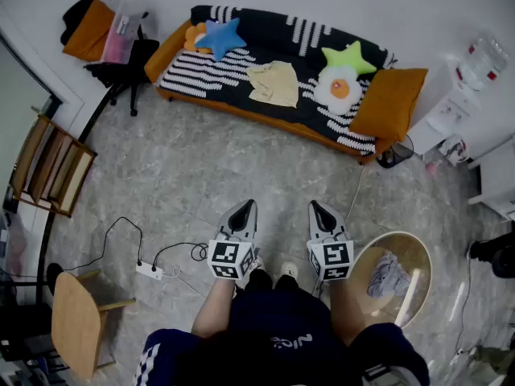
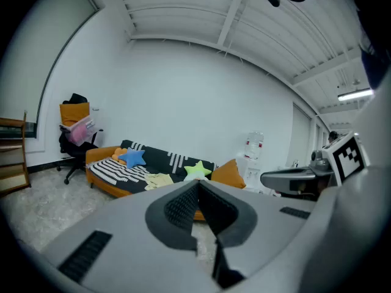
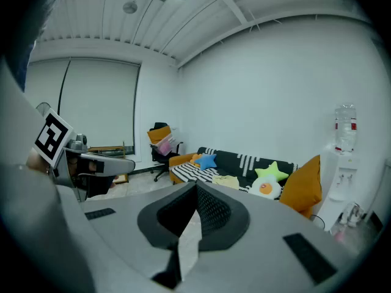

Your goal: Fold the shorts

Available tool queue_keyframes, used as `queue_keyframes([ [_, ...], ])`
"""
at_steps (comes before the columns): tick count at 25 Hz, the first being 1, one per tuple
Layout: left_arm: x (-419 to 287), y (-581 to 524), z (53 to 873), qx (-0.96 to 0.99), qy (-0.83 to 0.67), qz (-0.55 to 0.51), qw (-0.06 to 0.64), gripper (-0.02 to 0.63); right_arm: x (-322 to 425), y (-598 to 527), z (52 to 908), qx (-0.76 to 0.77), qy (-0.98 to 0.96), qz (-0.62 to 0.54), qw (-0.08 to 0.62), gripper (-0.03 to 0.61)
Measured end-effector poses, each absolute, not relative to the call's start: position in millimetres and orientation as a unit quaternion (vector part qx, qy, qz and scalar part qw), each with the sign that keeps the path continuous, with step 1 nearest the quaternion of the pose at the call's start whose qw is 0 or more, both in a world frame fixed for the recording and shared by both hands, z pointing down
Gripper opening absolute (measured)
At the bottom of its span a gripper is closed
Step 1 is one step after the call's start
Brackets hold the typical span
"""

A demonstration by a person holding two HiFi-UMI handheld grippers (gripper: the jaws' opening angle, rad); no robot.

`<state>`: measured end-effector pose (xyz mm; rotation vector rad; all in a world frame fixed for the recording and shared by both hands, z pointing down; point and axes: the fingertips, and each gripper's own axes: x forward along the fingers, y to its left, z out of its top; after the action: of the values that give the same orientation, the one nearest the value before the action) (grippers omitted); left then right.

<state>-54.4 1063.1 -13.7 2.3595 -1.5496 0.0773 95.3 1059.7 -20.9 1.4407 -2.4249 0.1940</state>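
Note:
Pale yellow shorts (image 1: pixel 273 83) lie crumpled on the seat of a black-and-white striped sofa (image 1: pixel 201 71) at the far side of the room; they also show in the left gripper view (image 2: pixel 157 179) and the right gripper view (image 3: pixel 226 180). My left gripper (image 1: pixel 250 205) and right gripper (image 1: pixel 313 206) are side by side in front of the person, well short of the sofa, both pointing toward it. Both are shut with nothing between the jaws.
On the sofa lie a blue star cushion (image 1: pixel 220 37), a green star cushion (image 1: pixel 349 57), an egg-shaped cushion (image 1: pixel 339 89) and an orange pillow (image 1: pixel 389 103). A round basket (image 1: pixel 418 256) holding grey cloth stands at the right. A power strip (image 1: pixel 149 271), wooden chair (image 1: pixel 76 324) and office chair (image 1: pixel 121 63) are left.

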Motion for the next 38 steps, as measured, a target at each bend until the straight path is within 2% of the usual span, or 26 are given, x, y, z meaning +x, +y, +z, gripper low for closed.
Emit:
queue_keyframes([
  [13, -52, 1062, -13, 0.837, -0.520, 0.009, 0.170, 0.003, 103, 1063, -8, 0.516, -0.838, 0.102, 0.143, 0.013],
  [14, -50, 1061, -12, 0.841, -0.511, 0.005, 0.174, 0.009, 101, 1062, -7, 0.511, -0.841, 0.111, 0.140, 0.099],
  [15, -49, 1059, -12, 0.846, -0.502, 0.001, 0.180, 0.073, 99, 1062, -5, 0.504, -0.845, 0.119, 0.137, 0.232],
  [16, -48, 1057, -11, 0.850, -0.492, -0.002, 0.186, 0.186, 96, 1061, -4, 0.497, -0.848, 0.125, 0.135, 0.269],
  [17, -48, 1055, -11, 0.853, -0.485, -0.003, 0.190, 0.268, 94, 1060, -3, 0.492, -0.850, 0.128, 0.135, 0.297],
  [18, -48, 1053, -10, 0.855, -0.481, -0.001, 0.192, 0.317, 92, 1058, -2, 0.489, -0.852, 0.131, 0.136, 0.328],
  [20, -49, 1050, -8, 0.858, -0.476, 0.005, 0.192, 0.356, 90, 1056, 0, 0.488, -0.851, 0.133, 0.140, 0.372],
  [31, -60, 1034, -5, 0.873, -0.454, -0.003, 0.179, 0.356, 87, 1043, 5, 0.516, -0.836, 0.126, 0.139, 0.336],
  [38, -47, 988, -1, 0.872, -0.457, -0.016, 0.175, 0.316, 95, 987, 15, 0.496, -0.847, 0.124, 0.144, 0.328],
])
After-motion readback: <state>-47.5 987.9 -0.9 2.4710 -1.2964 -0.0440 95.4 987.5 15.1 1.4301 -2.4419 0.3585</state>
